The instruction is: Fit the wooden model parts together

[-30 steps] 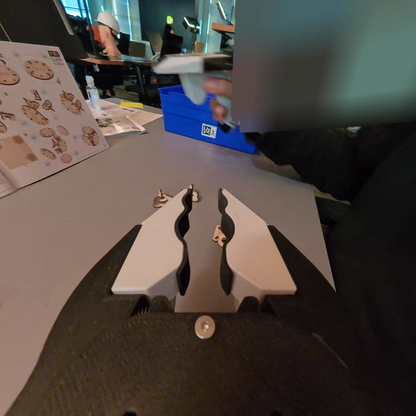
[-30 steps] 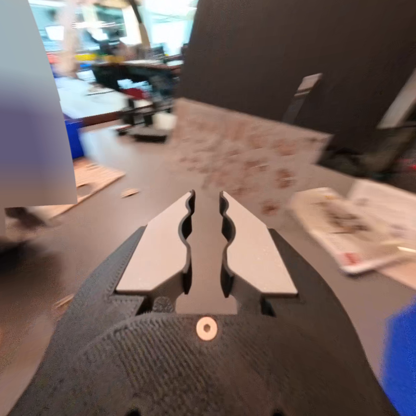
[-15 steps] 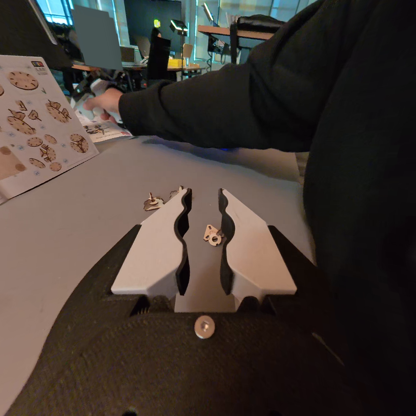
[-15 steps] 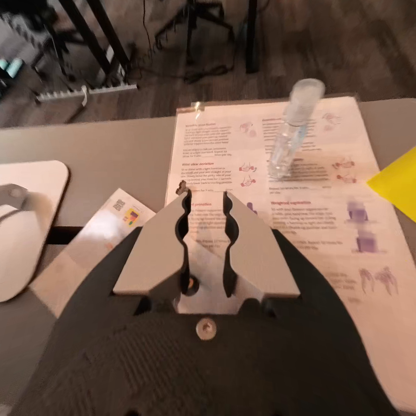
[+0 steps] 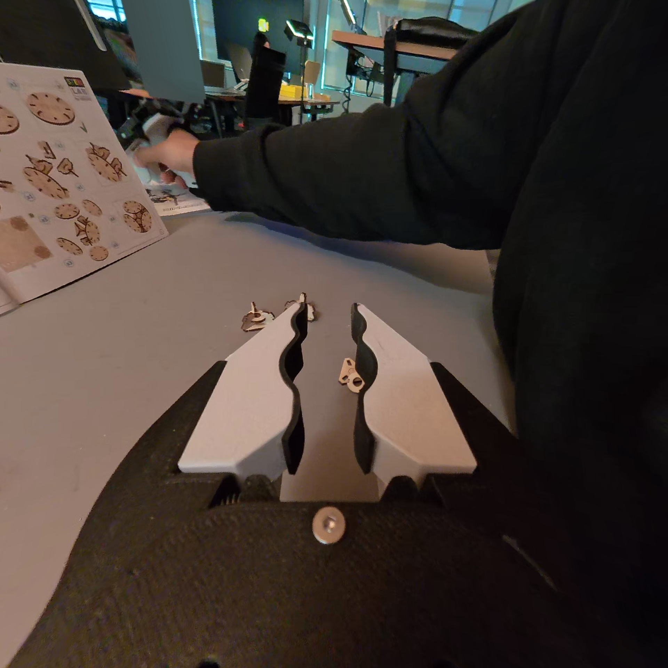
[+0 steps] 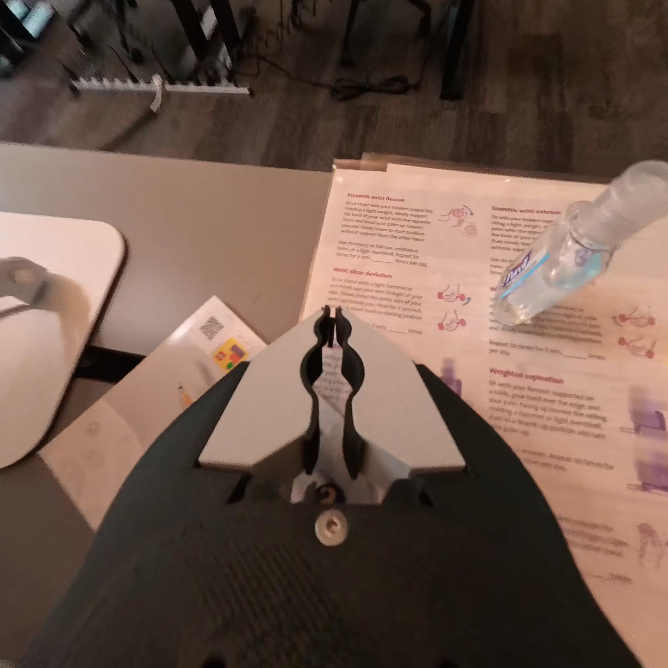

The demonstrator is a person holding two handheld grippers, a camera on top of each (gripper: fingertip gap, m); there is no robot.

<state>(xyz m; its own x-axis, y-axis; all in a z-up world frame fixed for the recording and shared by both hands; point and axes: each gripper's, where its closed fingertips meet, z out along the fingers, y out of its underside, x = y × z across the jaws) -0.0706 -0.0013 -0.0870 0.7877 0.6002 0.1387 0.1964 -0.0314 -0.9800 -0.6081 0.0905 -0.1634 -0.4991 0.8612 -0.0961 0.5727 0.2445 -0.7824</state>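
Left claw (image 5: 329, 311) open over tan wooden pcs (image 5: 350, 376) on grey table (image 5: 144, 325).

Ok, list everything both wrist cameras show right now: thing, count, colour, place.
Table: one, grey, under everything.
Small wooden pieces: three, tan, on the table by the left fingertips; one beside the right finger.
Instruction sheet: one, white with wooden-clock drawings, propped far left.
Printed page: one, white with red headings, under the right gripper.
Clear bottle: one, standing on that page.
Booklet: one, white, left of the page.
Black sleeve: across the background.
Left gripper: open, nothing held.
Right gripper: nearly shut; contents unclear.
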